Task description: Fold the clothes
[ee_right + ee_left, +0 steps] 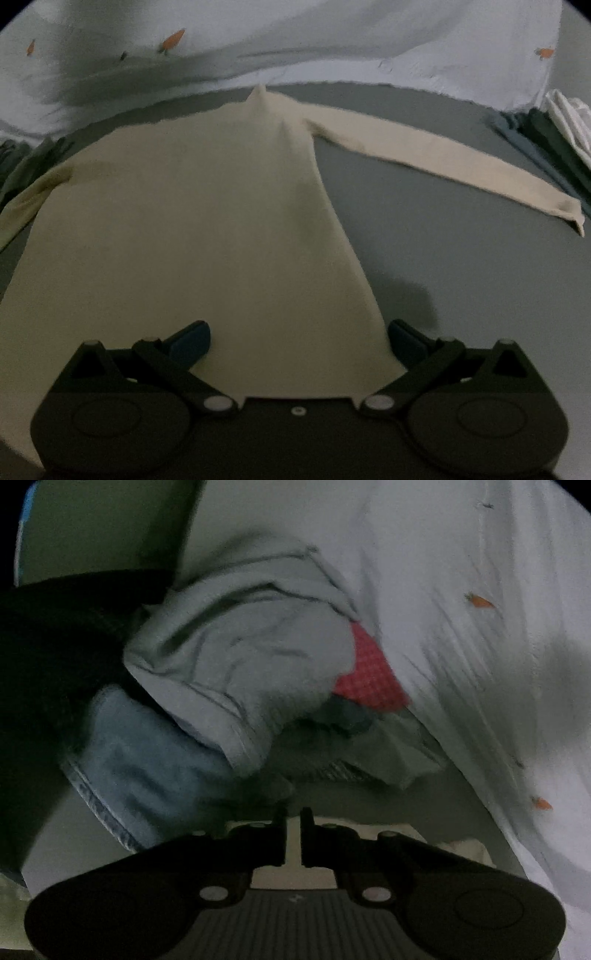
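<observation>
A cream long-sleeved sweater (192, 221) lies flat on the grey surface (424, 229), neck away from me, its right sleeve (443, 162) stretched out to the right. My right gripper (299, 343) is open, its blue-padded fingers (192, 339) standing wide apart over the sweater's hem near its right corner. My left gripper (293, 819) is shut with a narrow slit between the jaws; I cannot see anything held in it. It points at a pile of clothes: a light grey garment (240, 664), blue denim (147, 768) and a red checked piece (369, 672).
A white sheet with small orange carrot prints (332, 37) lies beyond the sweater and also shows in the left wrist view (480, 590). Folded dark and white clothes (557, 140) sit at the far right. A dark garment (55, 657) lies left of the pile.
</observation>
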`<action>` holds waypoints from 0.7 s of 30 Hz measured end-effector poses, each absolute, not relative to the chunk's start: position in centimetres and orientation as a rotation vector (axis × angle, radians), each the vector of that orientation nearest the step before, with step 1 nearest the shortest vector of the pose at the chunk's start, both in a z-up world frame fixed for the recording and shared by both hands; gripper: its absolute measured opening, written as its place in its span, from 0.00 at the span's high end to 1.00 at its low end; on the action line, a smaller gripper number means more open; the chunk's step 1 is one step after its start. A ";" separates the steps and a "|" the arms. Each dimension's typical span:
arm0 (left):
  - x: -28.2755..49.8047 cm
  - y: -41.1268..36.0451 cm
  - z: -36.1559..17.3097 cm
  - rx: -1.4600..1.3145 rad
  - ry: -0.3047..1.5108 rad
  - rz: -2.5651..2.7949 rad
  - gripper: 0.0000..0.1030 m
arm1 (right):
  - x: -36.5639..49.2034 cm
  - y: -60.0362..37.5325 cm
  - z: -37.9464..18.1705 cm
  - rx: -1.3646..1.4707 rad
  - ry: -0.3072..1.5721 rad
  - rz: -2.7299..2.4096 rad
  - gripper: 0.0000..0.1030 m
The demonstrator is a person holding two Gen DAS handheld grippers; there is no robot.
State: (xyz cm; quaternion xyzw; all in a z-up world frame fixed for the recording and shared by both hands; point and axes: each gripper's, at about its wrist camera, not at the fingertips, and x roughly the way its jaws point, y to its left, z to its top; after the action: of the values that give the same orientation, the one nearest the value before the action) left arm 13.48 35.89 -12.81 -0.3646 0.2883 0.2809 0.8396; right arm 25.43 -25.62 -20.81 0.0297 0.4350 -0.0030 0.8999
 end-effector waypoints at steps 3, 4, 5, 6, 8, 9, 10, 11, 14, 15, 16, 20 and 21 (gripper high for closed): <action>13.2 32.1 -14.6 -0.767 0.694 0.484 0.70 | 24.7 -26.4 -20.5 0.077 0.928 -0.016 0.00; 13.2 30.6 -15.4 -0.760 0.728 0.438 0.67 | 24.2 -26.8 -20.3 0.094 0.926 -0.038 0.00; 13.5 29.1 -16.2 -0.748 0.770 0.385 0.65 | 23.8 -27.3 -20.2 0.112 0.924 -0.061 0.00; 14.1 27.4 -17.1 -0.728 0.827 0.327 0.59 | 23.4 -27.7 -20.2 0.135 0.929 -0.082 0.00; 15.2 23.3 -18.8 -0.661 0.936 0.212 0.51 | 22.7 -28.6 -20.1 0.184 0.948 -0.120 0.00; 15.5 21.5 -19.4 -0.626 0.971 0.168 0.46 | 22.3 -28.9 -20.1 0.193 0.955 -0.122 0.03; 15.7 20.1 -19.9 -0.597 1.000 0.137 0.41 | 22.2 -29.0 -20.0 0.185 0.961 -0.117 0.05; 15.8 18.9 -20.3 -0.574 1.023 0.118 0.41 | 22.1 -28.9 -20.0 0.159 0.969 -0.109 0.11; 15.9 16.2 -21.0 -0.513 1.051 0.097 0.41 | 22.1 -28.9 -19.9 0.082 0.992 -0.074 0.23; 15.9 15.7 -21.0 -0.504 1.053 0.079 0.42 | 22.0 -29.1 -19.8 0.080 0.993 -0.067 0.30; 16.0 15.5 -21.1 -0.505 1.058 0.063 0.43 | 21.9 -29.4 -19.7 0.085 0.997 -0.063 0.34; 16.1 14.2 -21.8 -0.497 1.109 0.054 0.97 | 21.6 -30.6 -19.3 0.104 0.997 -0.031 0.78; 16.1 14.0 -21.9 -0.510 1.112 0.043 0.97 | 21.5 -30.9 -19.2 0.111 1.000 -0.023 0.91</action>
State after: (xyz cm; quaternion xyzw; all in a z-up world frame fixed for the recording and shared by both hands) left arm 16.07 13.98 -21.95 -0.2391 0.5219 0.0201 0.8186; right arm 21.55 -30.89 -19.19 0.0530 0.4790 -0.0109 0.8761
